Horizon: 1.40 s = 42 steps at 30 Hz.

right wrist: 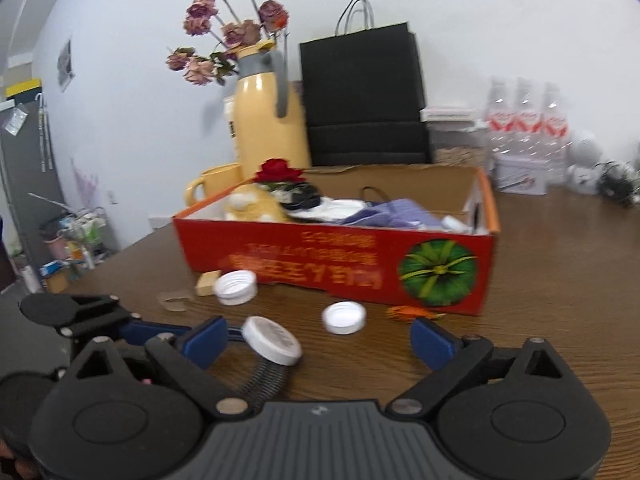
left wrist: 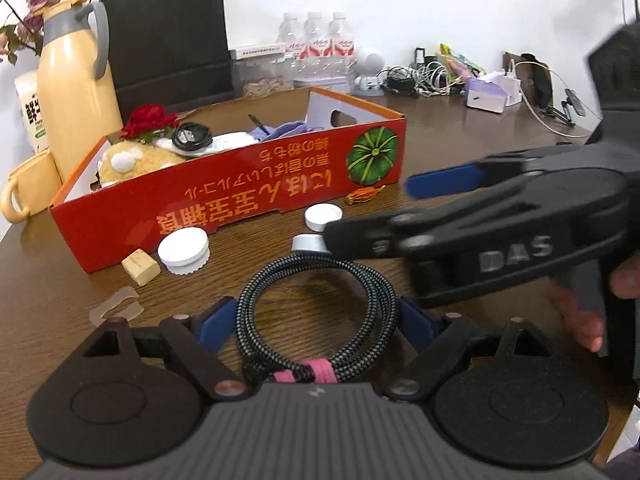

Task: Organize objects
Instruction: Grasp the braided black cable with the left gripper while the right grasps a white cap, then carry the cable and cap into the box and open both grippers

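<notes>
- Wood-grain brown surface [left wrist: 460, 132] carries everything, with a white wall behind it.
- At the far left stand a smooth yellow jug [left wrist: 76, 92] and a yellow mug [left wrist: 28, 190], both glossy.
- Next comes the red cardboard box [left wrist: 240, 196], long and shallow, with a plush toy, a red flower and cloths inside.
- Before the box lie a cork block [left wrist: 141, 266], a ribbed white cap [left wrist: 184, 247], another white cap [left wrist: 323, 216] and a wrapped sweet [left wrist: 365, 195].
- The braided cable coil [left wrist: 316, 312], round, grey-black, tied with a pink band, lies flat on the surface between the blue pads of the left hand-held gripper [left wrist: 316, 326]; the jaws stand wide and the pads are just beside the coil, not pressing.
- The right hand-held gripper [right wrist: 320, 340] is also wide, with nothing gripped; a white cap [right wrist: 272, 340] lies near its left pad.
- Only the left wrist view shows the whole coil and a hand at the far right; only the right wrist view shows the dried flowers [right wrist: 228, 32] fully.
</notes>
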### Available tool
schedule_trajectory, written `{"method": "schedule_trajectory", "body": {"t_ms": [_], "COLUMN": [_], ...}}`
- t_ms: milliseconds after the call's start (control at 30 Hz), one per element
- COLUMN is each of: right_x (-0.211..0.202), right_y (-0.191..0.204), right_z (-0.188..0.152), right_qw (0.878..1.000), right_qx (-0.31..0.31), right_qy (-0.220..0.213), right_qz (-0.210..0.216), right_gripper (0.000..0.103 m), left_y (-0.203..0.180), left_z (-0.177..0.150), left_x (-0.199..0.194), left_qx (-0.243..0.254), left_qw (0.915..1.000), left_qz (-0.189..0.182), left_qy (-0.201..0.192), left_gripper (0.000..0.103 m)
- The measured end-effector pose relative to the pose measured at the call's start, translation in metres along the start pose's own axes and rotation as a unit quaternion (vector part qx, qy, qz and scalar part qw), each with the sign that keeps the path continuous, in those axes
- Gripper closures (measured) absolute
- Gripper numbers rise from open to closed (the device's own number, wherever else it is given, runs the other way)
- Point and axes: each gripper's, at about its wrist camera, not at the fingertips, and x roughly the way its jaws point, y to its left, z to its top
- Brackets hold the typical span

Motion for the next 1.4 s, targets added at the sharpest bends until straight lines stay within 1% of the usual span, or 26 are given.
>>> {"method": "schedule_trajectory", "body": {"t_ms": [100, 233, 267, 300, 333, 400, 467, 600, 967, 1067, 1100, 1167, 1233, 1400], "right_x": [0.005, 0.007, 0.008, 0.010, 0.011, 0.013, 0.014, 0.013, 0.010, 0.010, 0.010, 0.009, 0.007, 0.003], "right_y": [0.005, 0.004, 0.003, 0.003, 0.002, 0.001, 0.003, 0.005, 0.015, 0.017, 0.017, 0.017, 0.012, 0.010], "right_z": [0.001, 0.002, 0.003, 0.003, 0.003, 0.004, 0.004, 0.004, 0.004, 0.004, 0.004, 0.004, 0.005, 0.007], "right_qw": [1.000, 0.998, 0.997, 0.996, 0.996, 0.994, 0.993, 0.992, 0.995, 0.995, 0.996, 0.998, 0.998, 0.998], "right_qx": [0.012, 0.038, 0.045, 0.052, 0.058, 0.071, 0.075, 0.080, 0.063, 0.057, 0.055, 0.050, 0.058, 0.054], "right_qy": [0.010, 0.016, 0.019, 0.021, 0.024, 0.028, 0.032, 0.027, 0.013, 0.010, 0.009, -0.001, -0.010, -0.023], "right_qz": [0.022, 0.053, 0.057, 0.063, 0.070, 0.081, 0.087, 0.092, 0.080, 0.076, 0.072, 0.049, 0.031, 0.022], "right_gripper": [0.012, 0.021, 0.027, 0.035, 0.039, 0.054, 0.065, 0.065, 0.066, 0.066, 0.066, 0.066, 0.066, 0.066], "left_y": [-0.001, -0.001, -0.002, -0.002, -0.003, -0.003, -0.002, 0.001, 0.006, 0.007, 0.008, 0.010, 0.013, 0.021], "left_z": [-0.002, -0.003, -0.003, -0.004, -0.004, -0.005, -0.005, -0.007, -0.009, -0.010, -0.011, -0.013, -0.014, -0.014], "left_x": [-0.006, -0.014, -0.015, -0.017, -0.018, -0.020, -0.021, -0.024, -0.027, -0.028, -0.027, -0.027, -0.029, -0.035], "left_qx": [0.000, -0.002, -0.002, -0.002, -0.001, -0.002, -0.003, -0.005, -0.012, -0.012, -0.012, -0.015, -0.019, -0.027], "left_qw": [0.9999, 0.9997, 0.9996, 0.9995, 0.9995, 0.9994, 0.9993, 0.9991, 0.9990, 0.9990, 0.9991, 0.9992, 0.9991, 0.9985], "left_qz": [-0.002, -0.008, -0.010, -0.011, -0.012, -0.014, -0.014, -0.015, -0.009, -0.004, -0.002, 0.003, 0.008, 0.020], "left_qy": [-0.010, -0.025, -0.027, -0.029, -0.030, -0.033, -0.035, -0.038, -0.041, -0.042, -0.040, -0.036, -0.037, -0.042], "left_gripper": [0.017, 0.017, 0.017, 0.017, 0.017, 0.017, 0.017, 0.018, 0.019, 0.021, 0.022, 0.022, 0.022, 0.022]}}
